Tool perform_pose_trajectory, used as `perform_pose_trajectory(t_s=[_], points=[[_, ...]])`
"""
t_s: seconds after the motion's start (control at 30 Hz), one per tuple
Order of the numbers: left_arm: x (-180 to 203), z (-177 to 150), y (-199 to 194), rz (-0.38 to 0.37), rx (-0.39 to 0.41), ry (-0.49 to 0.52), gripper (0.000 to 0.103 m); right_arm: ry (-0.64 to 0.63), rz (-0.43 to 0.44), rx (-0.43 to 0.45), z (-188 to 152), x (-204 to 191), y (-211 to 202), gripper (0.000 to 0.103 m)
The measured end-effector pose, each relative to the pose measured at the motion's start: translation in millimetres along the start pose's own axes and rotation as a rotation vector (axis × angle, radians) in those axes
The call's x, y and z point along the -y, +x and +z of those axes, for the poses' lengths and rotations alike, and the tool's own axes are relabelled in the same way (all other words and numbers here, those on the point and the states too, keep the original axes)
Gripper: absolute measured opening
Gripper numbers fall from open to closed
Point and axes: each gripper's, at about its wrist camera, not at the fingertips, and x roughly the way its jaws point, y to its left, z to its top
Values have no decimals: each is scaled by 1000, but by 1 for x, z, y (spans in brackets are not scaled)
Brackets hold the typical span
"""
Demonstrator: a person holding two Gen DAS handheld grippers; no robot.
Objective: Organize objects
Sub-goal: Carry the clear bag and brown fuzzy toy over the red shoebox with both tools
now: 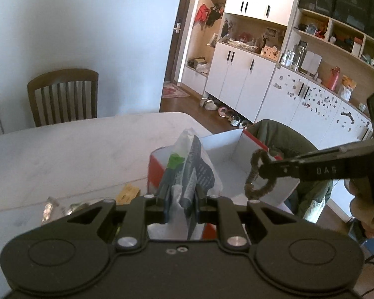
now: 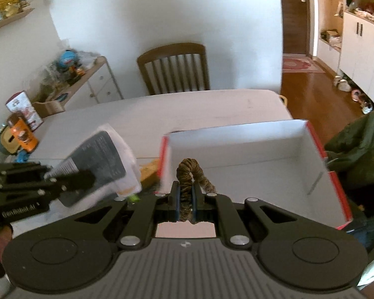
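White-lined box [image 2: 261, 149] with red outside, one, open, on the marble table [image 2: 187, 109]. Two grippers. Left gripper [image 1: 181, 194] clamped on one crinkly grey-and-clear plastic packet [image 1: 197, 167], green patch, held just left of the box. Right gripper [image 2: 185, 194] pinching one brown fuzzy scrunchie [image 2: 189, 169] above the box's near edge.

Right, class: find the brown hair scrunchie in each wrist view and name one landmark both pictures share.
Left wrist view: the brown scrunchie hangs right of centre, pinched by the right gripper over the box.
Right wrist view: scrunchie at bottom centre, looping up between that gripper's fingers.
Shared landmark: the red-and-white box, open behind it in both.
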Motion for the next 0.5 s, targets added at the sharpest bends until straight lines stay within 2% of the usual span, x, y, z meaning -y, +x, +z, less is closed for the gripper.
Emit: perform_pose_trajectory(t_s=[0.33, 0.37, 0.5], points=[[39, 31, 66, -11, -58, 75, 17, 1, -54, -30, -1, 65, 19, 9], [41, 32, 73, -54, -59, 133, 17, 1, -57, -36, -2, 70, 22, 9], [58, 37, 107, -71, -86, 155, 17, -24, -78, -67, -7, 87, 37, 9]])
